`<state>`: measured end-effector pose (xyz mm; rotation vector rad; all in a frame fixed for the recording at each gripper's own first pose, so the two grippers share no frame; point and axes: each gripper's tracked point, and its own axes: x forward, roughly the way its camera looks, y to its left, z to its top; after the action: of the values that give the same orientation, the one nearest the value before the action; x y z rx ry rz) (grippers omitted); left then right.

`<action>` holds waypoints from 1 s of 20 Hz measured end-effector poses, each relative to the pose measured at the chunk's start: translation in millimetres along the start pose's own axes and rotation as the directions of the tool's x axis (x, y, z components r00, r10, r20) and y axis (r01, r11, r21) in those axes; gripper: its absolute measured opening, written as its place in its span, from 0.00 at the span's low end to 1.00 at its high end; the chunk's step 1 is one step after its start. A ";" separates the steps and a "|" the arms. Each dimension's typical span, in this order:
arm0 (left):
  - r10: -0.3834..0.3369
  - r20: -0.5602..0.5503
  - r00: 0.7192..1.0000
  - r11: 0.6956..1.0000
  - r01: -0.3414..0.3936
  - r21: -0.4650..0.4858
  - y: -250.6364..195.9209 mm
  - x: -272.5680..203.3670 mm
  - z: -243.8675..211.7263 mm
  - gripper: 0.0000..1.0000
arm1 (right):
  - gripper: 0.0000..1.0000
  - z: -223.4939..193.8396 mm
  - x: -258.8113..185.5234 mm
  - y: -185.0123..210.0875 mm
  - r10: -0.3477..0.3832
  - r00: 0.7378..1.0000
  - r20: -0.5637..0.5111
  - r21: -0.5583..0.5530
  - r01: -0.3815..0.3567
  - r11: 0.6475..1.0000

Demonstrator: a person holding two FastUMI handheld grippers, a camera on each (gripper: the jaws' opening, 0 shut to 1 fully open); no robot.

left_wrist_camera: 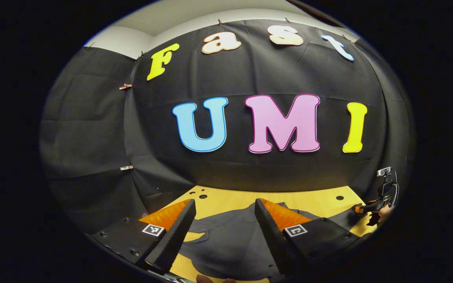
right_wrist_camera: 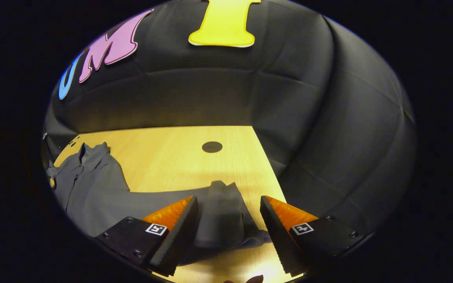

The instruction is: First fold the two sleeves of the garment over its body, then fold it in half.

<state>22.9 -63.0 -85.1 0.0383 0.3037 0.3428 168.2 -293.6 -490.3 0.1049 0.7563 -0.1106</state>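
A dark grey shirt (left_wrist_camera: 226, 243) lies flat on the wooden table (left_wrist_camera: 309, 198), its collar (left_wrist_camera: 246, 212) pointing toward the far wall. My left gripper (left_wrist_camera: 225, 204) hovers over the shirt's body, open, with nothing between its fingers. In the right gripper view the shirt's body (right_wrist_camera: 92, 192) spreads to the left with the collar (right_wrist_camera: 89, 151) at the far end. One sleeve (right_wrist_camera: 224, 208) stretches out to the right, its end lying between the fingers of my open right gripper (right_wrist_camera: 229, 200). The right gripper (left_wrist_camera: 383, 196) also appears far right in the left gripper view, held by a hand.
The table (right_wrist_camera: 171, 157) has a round dark hole (right_wrist_camera: 212, 147) beyond the sleeve and a few small holes (left_wrist_camera: 202, 193) near the far left corner. Black cloth walls (right_wrist_camera: 328, 137) close in the table at the back and right.
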 end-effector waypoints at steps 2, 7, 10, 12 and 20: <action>0.008 0.000 1.000 1.000 -0.008 0.020 2.3 -1.5 -1.1 0.95 | 0.98 -10.5 7.2 0.2 0.005 1.000 -0.030 0.024 -0.004 1.000; 0.022 -0.006 1.000 0.999 -0.022 0.038 17.9 -0.1 -3.6 0.94 | 0.98 -33.9 17.4 -1.1 0.012 0.994 -0.106 0.042 -0.007 0.999; 0.023 -0.003 1.000 0.998 -0.023 0.062 24.3 -0.3 -3.2 0.97 | 0.87 -29.6 15.5 0.5 0.017 0.995 -0.103 0.044 -0.012 0.999; 0.023 0.000 1.000 0.997 -0.023 0.069 32.0 1.0 -3.6 0.97 | 0.51 -31.1 15.8 7.2 0.034 0.994 -0.109 0.056 -0.028 0.998; -0.072 0.060 0.996 0.994 0.066 0.089 66.4 15.2 5.3 0.97 | 0.07 6.3 -31.7 19.9 -0.056 0.998 -0.038 0.052 0.058 0.997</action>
<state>16.5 4.7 -78.5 0.1235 0.2563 0.2590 152.3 -272.7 -462.8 0.1364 0.7935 -0.1831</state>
